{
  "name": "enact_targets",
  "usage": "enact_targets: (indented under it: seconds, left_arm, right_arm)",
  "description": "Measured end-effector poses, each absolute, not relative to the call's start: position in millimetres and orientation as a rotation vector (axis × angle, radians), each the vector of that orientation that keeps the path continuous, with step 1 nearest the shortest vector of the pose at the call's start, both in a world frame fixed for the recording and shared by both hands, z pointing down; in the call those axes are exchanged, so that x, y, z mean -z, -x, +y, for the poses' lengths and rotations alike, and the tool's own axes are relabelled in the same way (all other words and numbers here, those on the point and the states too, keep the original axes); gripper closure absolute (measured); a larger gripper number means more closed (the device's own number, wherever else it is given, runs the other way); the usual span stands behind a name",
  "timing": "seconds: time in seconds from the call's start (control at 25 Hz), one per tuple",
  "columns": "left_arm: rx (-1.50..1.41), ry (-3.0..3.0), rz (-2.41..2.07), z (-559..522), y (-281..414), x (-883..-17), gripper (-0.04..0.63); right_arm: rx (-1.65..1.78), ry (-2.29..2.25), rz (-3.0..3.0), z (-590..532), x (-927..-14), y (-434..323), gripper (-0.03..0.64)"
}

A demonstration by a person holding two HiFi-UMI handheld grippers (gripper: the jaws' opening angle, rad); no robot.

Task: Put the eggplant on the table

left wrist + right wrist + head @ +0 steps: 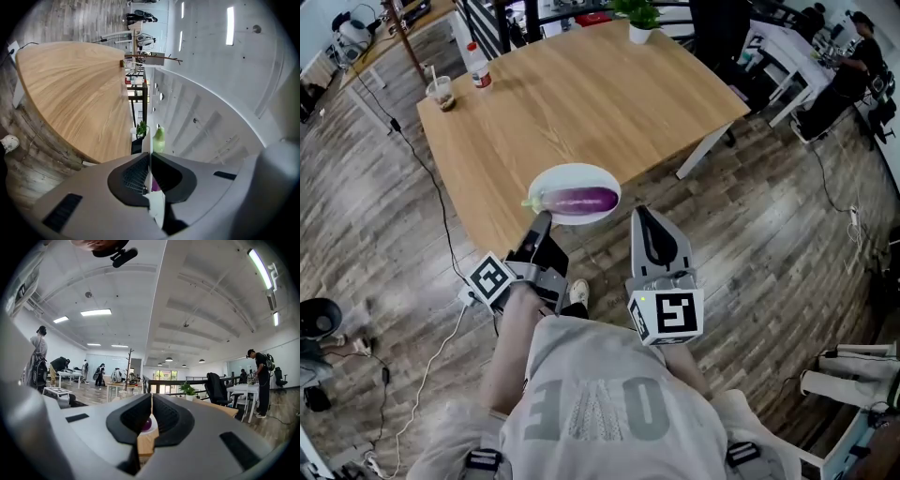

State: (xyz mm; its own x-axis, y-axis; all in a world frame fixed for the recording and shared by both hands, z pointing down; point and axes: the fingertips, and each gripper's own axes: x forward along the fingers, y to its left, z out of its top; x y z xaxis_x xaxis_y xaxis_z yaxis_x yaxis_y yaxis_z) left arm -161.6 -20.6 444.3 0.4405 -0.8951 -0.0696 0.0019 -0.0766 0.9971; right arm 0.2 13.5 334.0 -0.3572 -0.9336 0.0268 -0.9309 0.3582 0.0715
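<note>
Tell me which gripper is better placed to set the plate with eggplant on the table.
Left. The left gripper is shut on the rim of the plate, eggplant lying on it, at the near edge of the table. The right gripper is shut and empty.

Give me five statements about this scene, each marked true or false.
1. The eggplant lies on a white plate. True.
2. The left gripper is shut on the plate's rim. True.
3. The right gripper holds the eggplant. False: its jaws are together on nothing.
4. The cup stands right beside the plate. False: it stands at the far left corner of the table, near a bottle.
5. A potted plant stands at the table's far edge. True.
</note>
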Motion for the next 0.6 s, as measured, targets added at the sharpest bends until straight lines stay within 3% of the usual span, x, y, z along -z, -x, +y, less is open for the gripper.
enact_targets:
  seconds: [0.6]
  left_arm:
    - [0.916,-1.487,-0.845,-143,173,-426,0.575]
  right_arm:
    - [-0.036,-1.865,-2.480,-106,-352,-19,0.594]
